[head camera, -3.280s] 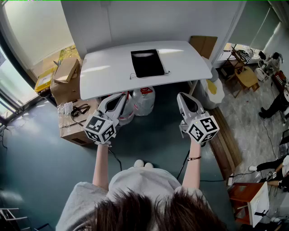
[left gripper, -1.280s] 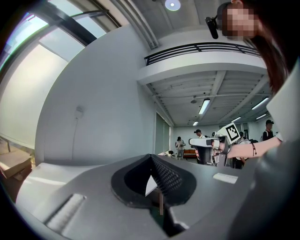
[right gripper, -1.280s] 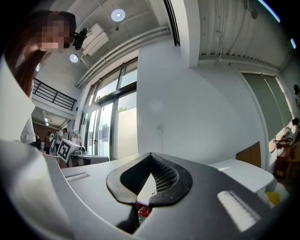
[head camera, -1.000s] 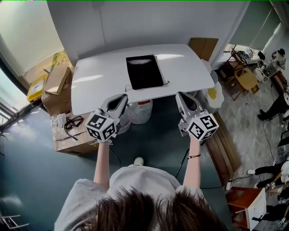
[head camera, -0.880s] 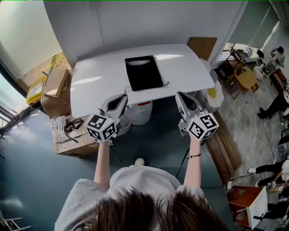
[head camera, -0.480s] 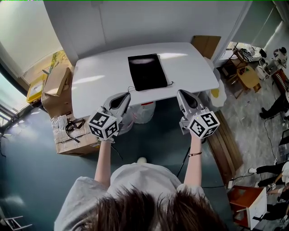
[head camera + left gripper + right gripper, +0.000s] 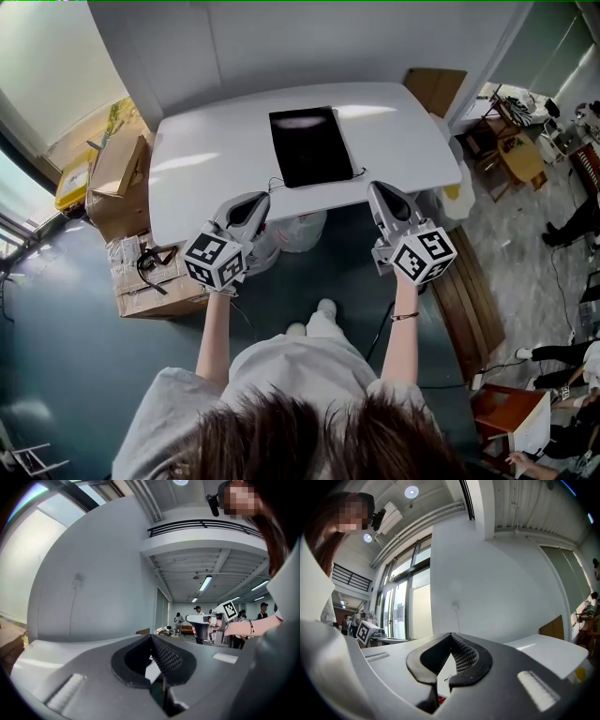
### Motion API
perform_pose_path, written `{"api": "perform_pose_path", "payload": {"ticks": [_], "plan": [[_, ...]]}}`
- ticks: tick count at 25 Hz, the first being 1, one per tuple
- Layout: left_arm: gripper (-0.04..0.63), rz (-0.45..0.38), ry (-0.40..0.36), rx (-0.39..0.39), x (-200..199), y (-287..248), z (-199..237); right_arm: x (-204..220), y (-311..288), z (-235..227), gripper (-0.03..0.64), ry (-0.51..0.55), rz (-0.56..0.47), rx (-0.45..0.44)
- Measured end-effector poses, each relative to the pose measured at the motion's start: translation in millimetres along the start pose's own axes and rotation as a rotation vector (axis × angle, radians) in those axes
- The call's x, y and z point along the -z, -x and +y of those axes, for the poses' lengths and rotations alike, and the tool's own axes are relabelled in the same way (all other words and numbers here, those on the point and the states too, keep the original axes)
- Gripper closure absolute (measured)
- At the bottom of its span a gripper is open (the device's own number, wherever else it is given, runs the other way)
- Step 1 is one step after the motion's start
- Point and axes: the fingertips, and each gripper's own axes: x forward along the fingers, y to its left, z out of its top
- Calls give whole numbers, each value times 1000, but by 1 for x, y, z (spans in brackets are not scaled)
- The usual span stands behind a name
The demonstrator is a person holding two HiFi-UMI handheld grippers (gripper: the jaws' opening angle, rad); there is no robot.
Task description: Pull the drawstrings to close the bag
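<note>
A white worktop (image 7: pixel 216 178) stands against a plain pale wall (image 7: pixel 309 47) at the top of the frame. The floor (image 7: pixel 75 375) below is dark blue-green, giving way to grey tile (image 7: pixel 525 225) at right. Cardboard boxes (image 7: pixel 122 178) pile at left. Tall windows (image 7: pixel 417 606) let in daylight, and strip lights (image 7: pixel 205 583) line the ceiling.

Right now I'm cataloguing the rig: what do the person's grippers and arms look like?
The left gripper and right gripper are grey and beak-shaped, each with a white cube of black square markers and black mesh-textured pads. The person wears a light grey short-sleeved T-shirt and a dark bracelet on the right wrist.
</note>
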Motion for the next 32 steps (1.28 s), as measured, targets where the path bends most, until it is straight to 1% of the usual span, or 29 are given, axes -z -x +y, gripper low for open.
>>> {"api": "perform_pose_path", "payload": {"ticks": [9, 14, 19, 25, 30, 32], "plan": [[600, 2, 5, -51, -2, -33, 23, -3, -36, -35, 604, 5, 22, -47], [598, 2, 5, -61, -7, -52, 34, -5, -61, -51, 604, 7, 32, -88], [598, 0, 5, -104, -4, -65, 50, -1, -82, -66, 604, 11, 49, -129], [600, 1, 9, -150, -3, -85, 58, 0, -97, -91, 604, 9, 72, -171], [600, 22, 15, -153, 3, -104, 59, 3, -110, -111, 604, 8, 96, -196], [600, 19, 15, -167, 3, -111, 60, 5, -114, -118, 604, 6, 106, -209]]}}
